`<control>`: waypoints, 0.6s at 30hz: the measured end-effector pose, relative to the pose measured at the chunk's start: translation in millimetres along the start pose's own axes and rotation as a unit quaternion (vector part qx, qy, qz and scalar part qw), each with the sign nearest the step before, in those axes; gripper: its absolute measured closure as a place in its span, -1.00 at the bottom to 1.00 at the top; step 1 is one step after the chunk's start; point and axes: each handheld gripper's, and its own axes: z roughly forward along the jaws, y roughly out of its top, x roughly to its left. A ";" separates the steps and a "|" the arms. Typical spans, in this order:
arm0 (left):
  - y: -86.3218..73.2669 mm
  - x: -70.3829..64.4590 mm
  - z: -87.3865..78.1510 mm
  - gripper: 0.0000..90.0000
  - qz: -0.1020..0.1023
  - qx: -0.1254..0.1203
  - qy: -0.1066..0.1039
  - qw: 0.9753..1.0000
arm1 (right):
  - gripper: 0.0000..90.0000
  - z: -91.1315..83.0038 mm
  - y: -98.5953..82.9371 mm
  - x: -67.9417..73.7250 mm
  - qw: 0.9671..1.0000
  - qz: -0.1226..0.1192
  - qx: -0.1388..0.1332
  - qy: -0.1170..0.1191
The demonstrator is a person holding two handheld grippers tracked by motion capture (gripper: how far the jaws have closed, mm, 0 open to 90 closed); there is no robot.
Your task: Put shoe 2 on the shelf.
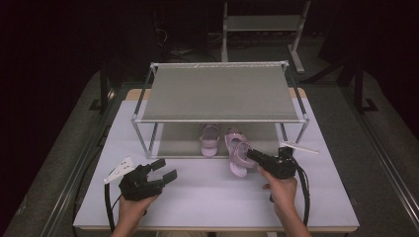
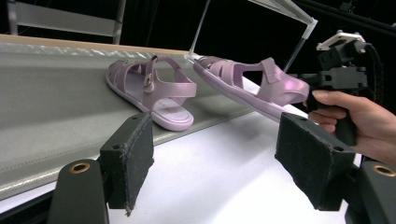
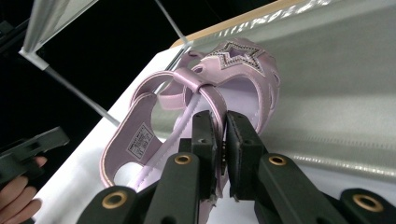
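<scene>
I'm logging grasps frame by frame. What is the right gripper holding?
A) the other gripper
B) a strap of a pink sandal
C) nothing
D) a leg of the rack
B: the right gripper has its jaws shut on a strap of the pink sandal, raising it off the table.

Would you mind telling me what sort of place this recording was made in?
Probably a lab or studio set up for recording manipulation demos, not a home. A white table stands in a dark room, bearing a metal shoe rack with pink sandals, and a person holds a handheld gripper in each hand.
</scene>
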 end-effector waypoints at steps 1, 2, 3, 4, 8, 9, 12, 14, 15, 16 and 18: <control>0.0 0.0 0.0 -0.39 0.000 0.000 0.000 1.000 | 0.82 2.0 1.0 -0.9 1.000 0.002 -0.002 -0.002; 0.0 0.0 -0.1 -0.39 0.000 0.000 0.000 1.000 | 0.82 3.9 1.8 -1.9 1.000 0.002 -0.005 -0.004; -0.4 0.2 -0.3 -0.39 -0.001 0.000 0.000 1.000 | 0.82 5.7 2.6 -2.8 1.000 0.005 -0.007 -0.006; -0.5 0.3 -0.3 -0.39 -0.001 0.000 0.000 1.000 | 0.83 7.7 3.2 -4.1 1.000 0.008 -0.009 -0.007; -0.4 0.5 -0.5 -0.39 -0.002 -0.001 0.001 1.000 | 0.82 16.7 6.4 -9.0 1.000 0.010 -0.012 -0.018; -0.2 0.6 -0.5 -0.39 -0.002 -0.001 0.000 1.000 | 0.82 19.6 7.6 -9.4 1.000 0.011 -0.012 -0.021; -0.2 0.8 -0.1 -0.39 -0.002 -0.001 0.000 1.000 | 0.82 25.5 10.2 -9.7 1.000 0.008 -0.015 -0.026; -0.3 0.8 0.2 -0.39 -0.002 0.000 -0.001 1.000 | 0.82 29.1 12.1 -9.8 0.999 0.009 -0.016 -0.026; -0.2 0.7 0.4 -0.39 -0.002 0.000 -0.002 1.000 | 0.82 30.9 13.3 -9.5 0.999 0.012 -0.016 -0.027; -0.2 0.7 0.4 -0.39 -0.002 0.000 -0.002 1.000 | 0.83 33.3 14.0 -10.8 0.999 0.008 -0.022 -0.026; -0.1 0.4 0.5 -0.39 -0.001 0.000 -0.002 1.000 | 0.83 35.9 15.5 -11.7 0.999 0.008 -0.023 -0.029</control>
